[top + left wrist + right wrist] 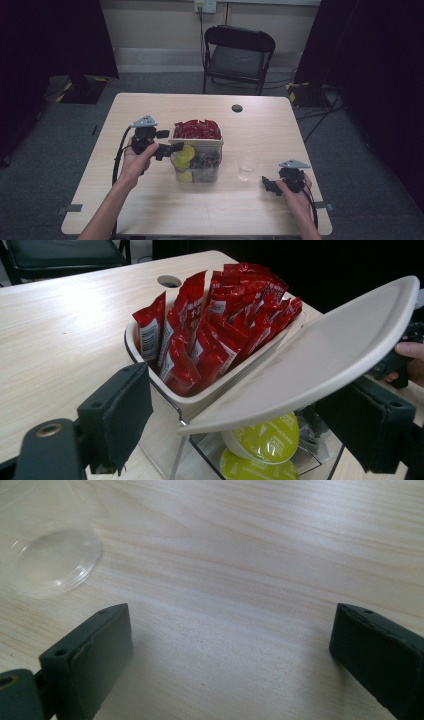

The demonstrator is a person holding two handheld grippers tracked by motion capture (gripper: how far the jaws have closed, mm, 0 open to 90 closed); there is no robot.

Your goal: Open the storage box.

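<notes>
Both hands rest low: my right gripper (pixel 272 183) sits spread on the table (pixel 150 200), near a clear cup (pixel 246 166). My left gripper (pixel 250 415), spread, frames the organiser's raised lid (pixel 320 355) (light, stiff, slick, I judge); I'd pinch its rim.

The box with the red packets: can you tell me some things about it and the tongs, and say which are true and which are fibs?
1. The red packets stand in the box's top tray. True.
2. The lid is shut flat over the packets. False: it is tilted open beside them.
3. Yellow-green capsules sit in the clear part under the lid. True.
4. The right tongs are gripping the clear cup. False: their jaws are open over bare table, the cup off to one side.
5. The left tongs are open by the box. True.
</notes>
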